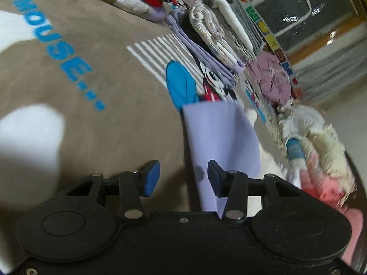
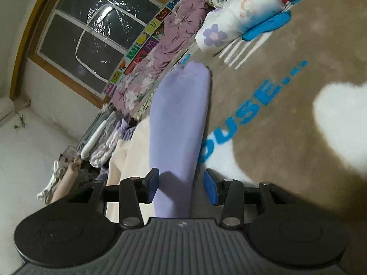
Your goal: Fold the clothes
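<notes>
Tan blanket (image 1: pixel 96 123) with blue lettering and white patches fills most of both views; cartoon mouse print at centre of the left wrist view. Dark window (image 2: pixel 96 39) with a wood frame sits upper left in the right wrist view, upper right in the left one.

Stack of folded clothes (image 1: pixel 220 36) stands upper centre of the left wrist view. Crumpled mauve floral cloth (image 2: pixel 174 34) lies along the blanket's edge, upper centre of the right wrist view. White roll with a purple flower (image 2: pixel 231 23) sits upper right there.

Lilac garment (image 2: pixel 181 126) lies flat on the blanket, running from frame centre down to the fingers in both views (image 1: pixel 220 137).

Left gripper (image 1: pixel 183 178): jaws apart, lilac cloth against the right-hand pad, not pinched. Right gripper (image 2: pixel 181 185): jaws apart, cloth between them, pads clear of it.
</notes>
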### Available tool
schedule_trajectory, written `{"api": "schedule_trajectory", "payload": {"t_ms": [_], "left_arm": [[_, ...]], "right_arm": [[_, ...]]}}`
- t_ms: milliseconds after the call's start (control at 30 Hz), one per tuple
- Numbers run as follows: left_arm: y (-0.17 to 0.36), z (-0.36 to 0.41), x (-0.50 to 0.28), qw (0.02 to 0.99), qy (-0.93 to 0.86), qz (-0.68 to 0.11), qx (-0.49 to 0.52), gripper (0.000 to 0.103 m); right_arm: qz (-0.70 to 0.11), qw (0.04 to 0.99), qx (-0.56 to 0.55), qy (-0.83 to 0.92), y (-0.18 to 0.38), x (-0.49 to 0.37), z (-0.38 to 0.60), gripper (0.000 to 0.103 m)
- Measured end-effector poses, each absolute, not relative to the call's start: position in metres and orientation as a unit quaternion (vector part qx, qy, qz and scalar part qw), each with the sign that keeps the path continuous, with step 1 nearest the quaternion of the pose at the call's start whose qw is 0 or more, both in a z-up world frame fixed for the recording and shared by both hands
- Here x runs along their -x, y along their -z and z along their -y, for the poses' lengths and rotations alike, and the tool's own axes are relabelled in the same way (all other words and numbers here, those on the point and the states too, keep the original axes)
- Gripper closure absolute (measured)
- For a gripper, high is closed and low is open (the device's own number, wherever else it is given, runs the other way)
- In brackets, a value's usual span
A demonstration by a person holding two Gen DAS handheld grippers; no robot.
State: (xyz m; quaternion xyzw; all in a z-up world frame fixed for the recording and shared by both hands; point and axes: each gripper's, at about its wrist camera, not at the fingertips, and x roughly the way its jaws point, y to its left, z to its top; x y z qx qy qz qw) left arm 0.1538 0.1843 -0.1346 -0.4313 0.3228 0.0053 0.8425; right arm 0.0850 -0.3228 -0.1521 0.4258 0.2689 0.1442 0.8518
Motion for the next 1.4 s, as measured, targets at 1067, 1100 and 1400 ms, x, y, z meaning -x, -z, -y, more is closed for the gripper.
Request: {"api": "schedule_trajectory", "payload": {"t_ms": [1067,1100,1400], "left_arm": [[0.108,0.055,-0.129,0.876,0.239,-0.247,-0.337,0.086],[0.110,0.055,-0.126,0.873,0.244,-0.258,-0.334,0.077],[0.063,-0.033,-0.136,0.935,0.158,-0.311,0.071,0.064]], "right_arm": [[-0.245,0.855,-0.429,-0.159,0.161,-0.151,0.320,0.060],[-0.245,0.854,-0.430,-0.159,0.161,-0.151,0.321,0.060],[-0.246,0.851,-0.435,-0.161,0.162,-0.153,0.323,0.060]]}}
